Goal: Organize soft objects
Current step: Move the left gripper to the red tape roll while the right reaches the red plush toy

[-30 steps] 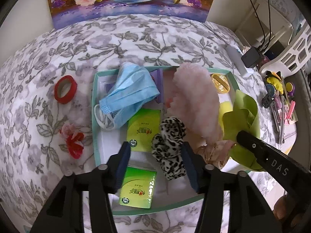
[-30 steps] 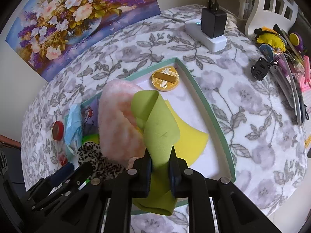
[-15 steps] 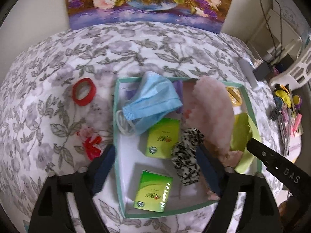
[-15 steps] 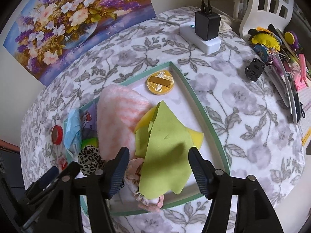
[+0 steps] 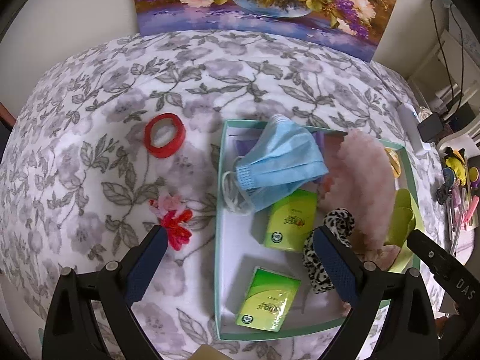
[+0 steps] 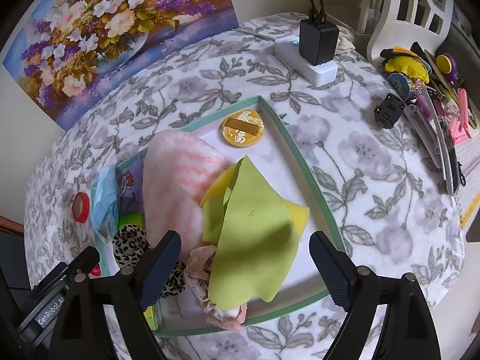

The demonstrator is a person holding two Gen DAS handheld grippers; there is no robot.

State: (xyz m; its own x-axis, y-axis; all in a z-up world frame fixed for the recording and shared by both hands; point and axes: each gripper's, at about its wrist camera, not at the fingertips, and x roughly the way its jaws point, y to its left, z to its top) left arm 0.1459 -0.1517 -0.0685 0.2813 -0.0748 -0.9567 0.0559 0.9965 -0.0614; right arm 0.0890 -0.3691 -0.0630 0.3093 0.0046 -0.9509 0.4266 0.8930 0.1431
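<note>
Both tongs, left [image 5: 238, 259] and right [image 6: 244, 262], gape wide, holding nothing. Only the left view shows the tissue packs [image 5: 267, 300]; the right shows the gold coin [image 6: 243, 130] clearly.

Tray [image 5: 220, 240] of soft goods on floral counter [image 5: 120, 96]
Inside: blue mask [image 5: 277, 162], two green tissue packs [image 5: 289, 222], leopard scrunchie [image 5: 339, 222], pink fluffy cloth [image 5: 366, 180]. Outside left: red tape roll [image 5: 164, 138], red-pink hair tie [image 5: 175, 225]. Left tongs [image 5: 240, 261] spread wide.

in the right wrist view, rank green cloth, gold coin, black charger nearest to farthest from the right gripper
1. green cloth, in the tray between the open right gripper fingers.
2. gold coin, at the tray's far corner.
3. black charger, beyond the tray on the white power strip.
</note>
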